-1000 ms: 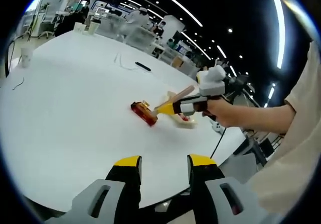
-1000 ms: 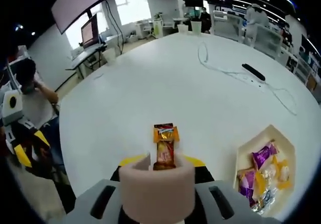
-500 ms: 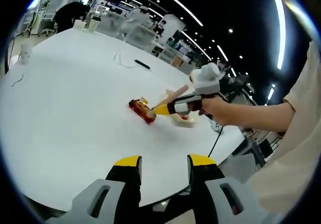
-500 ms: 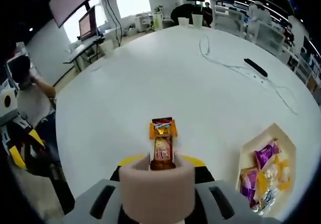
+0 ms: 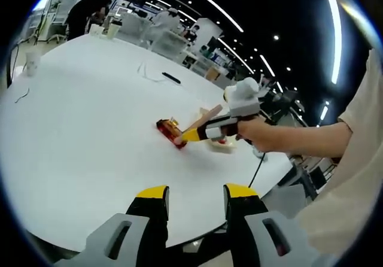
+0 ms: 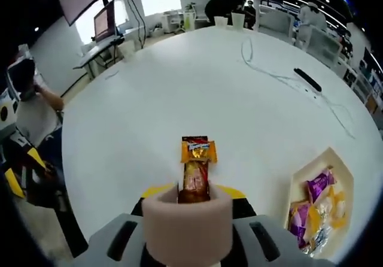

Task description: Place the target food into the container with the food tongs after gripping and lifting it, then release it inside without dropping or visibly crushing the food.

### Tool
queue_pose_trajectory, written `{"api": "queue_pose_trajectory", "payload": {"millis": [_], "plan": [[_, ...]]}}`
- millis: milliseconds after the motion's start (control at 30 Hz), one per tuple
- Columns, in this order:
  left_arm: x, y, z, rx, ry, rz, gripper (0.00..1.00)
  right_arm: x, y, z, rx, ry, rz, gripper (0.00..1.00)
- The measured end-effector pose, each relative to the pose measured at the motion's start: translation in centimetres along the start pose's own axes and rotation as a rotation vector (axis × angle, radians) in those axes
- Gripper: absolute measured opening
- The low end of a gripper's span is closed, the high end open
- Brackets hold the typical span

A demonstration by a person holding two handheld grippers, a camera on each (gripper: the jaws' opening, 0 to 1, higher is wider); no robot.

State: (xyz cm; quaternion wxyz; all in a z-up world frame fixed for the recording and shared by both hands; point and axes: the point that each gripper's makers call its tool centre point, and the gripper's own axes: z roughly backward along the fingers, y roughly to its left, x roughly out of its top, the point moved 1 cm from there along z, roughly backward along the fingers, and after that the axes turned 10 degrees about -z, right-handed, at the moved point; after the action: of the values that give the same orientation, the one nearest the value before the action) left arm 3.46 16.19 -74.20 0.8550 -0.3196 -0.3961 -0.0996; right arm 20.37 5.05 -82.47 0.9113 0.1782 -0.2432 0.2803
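A red and orange snack packet (image 6: pixel 195 159) lies lengthways just beyond the pinkish food tongs (image 6: pixel 187 225), its near end caught at their tip. My right gripper (image 6: pixel 191 193) is shut on the tongs. In the left gripper view a hand holds the right gripper (image 5: pixel 197 133) low over the white table (image 5: pixel 72 117), with the packet (image 5: pixel 170 132) at its tip; I cannot tell if the packet is off the surface. A beige tray (image 6: pixel 299 177) holding purple and yellow wrapped snacks sits to the right, also seen as the tray (image 5: pixel 222 147). My left gripper (image 5: pixel 196 192) stands open with nothing between its fingers.
A black remote (image 6: pixel 304 79) and a thin cable (image 6: pixel 263 69) lie on the far side of the table. Paper cups (image 6: pixel 238 21) stand at the far edge, and another cup (image 5: pixel 30 66) at the left edge. A seated person (image 6: pixel 27 99) is beyond the table's left side.
The right gripper has shifted a little with the packet still at the tongs' tip. A person in dark clothes has walked along behind the far edge. The left gripper stays open.
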Motion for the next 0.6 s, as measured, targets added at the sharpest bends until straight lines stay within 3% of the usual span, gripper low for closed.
{"api": "queue_pose_trajectory", "payload": {"millis": [600], "plan": [[0.2, -0.1, -0.4, -0.009, -0.007, -0.006, 0.35, -0.3, -0.7, -1.1, -0.016, 0.017, 0.02, 0.24]]}}
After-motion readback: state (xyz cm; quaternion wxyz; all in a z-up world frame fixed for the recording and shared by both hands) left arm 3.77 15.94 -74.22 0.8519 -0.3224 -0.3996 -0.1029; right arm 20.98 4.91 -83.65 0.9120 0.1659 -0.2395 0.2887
